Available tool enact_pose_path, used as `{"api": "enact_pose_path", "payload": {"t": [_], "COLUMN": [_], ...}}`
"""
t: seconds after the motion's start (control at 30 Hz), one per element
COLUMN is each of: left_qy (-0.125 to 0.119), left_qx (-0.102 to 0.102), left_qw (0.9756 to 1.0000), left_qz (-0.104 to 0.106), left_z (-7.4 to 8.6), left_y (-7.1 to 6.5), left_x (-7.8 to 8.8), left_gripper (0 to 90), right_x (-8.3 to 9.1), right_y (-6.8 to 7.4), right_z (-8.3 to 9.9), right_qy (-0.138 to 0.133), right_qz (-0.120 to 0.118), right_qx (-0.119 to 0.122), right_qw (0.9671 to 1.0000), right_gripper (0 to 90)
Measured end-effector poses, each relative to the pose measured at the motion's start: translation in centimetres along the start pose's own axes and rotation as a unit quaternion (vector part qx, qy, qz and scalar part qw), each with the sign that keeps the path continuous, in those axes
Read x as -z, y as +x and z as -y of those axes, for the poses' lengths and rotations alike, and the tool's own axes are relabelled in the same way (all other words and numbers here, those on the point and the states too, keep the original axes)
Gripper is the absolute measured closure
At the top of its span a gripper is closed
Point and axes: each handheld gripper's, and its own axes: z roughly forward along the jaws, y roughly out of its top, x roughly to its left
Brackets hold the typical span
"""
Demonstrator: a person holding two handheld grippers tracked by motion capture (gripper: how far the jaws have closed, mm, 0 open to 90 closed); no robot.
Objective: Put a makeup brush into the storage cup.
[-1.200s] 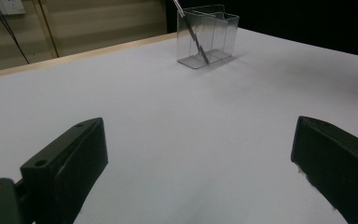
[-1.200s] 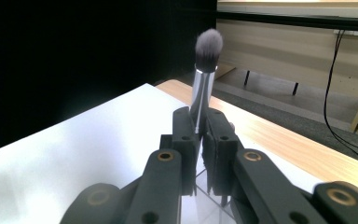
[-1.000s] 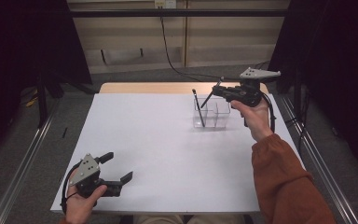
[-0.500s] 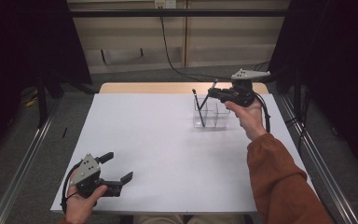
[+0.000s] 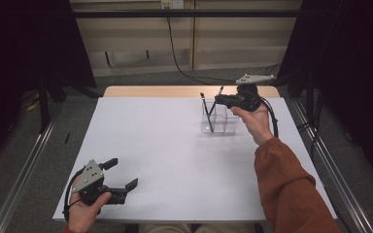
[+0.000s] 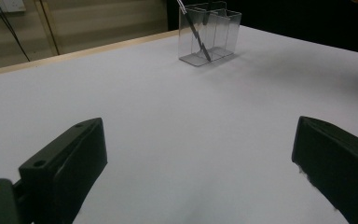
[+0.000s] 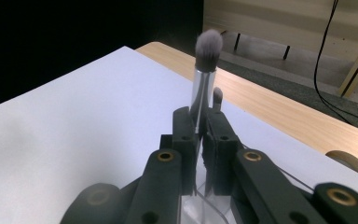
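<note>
A clear plastic organizer box stands at the far right of the white table. One dark brush leans inside it, also seen in the left gripper view as a brush in the box. My right gripper hovers just over the box, shut on a second brush with a grey tuft pointing up. Its lower end is hidden by the jaws. My left gripper rests open near the front left edge, with nothing between its jaws.
A wooden strip runs along the table's far edge. Metal rails flank the table on both sides. A black cable trails over the floor behind. The person's orange sleeve crosses the right front of the table.
My right gripper has moved a little left and down with the brush, closer over the clear box. The left gripper has stayed in place.
</note>
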Motion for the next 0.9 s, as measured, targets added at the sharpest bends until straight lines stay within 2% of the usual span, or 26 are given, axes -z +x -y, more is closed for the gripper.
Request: {"api": "enact_pose_path", "payload": {"t": [0.6, 0.9], "left_qy": [0.003, 0.005], "left_qx": [-0.003, -0.006], "left_qw": [1.0, 1.0], "left_qz": [0.0, 0.001], "left_z": [0.0, 0.0], "left_y": [0.0, -0.1], "left_x": [0.0, -0.1], "left_gripper": [3.1, 3.1], "right_x": [-1.3, -1.5], "right_y": [-0.5, -0.6], "right_z": [1.8, 2.0], "right_qy": [0.007, 0.007], "right_qz": [0.0, -0.001], "right_qx": [-0.009, -0.009], "right_qw": [0.9999, 0.9999], "right_gripper": [84.2, 84.2]}}
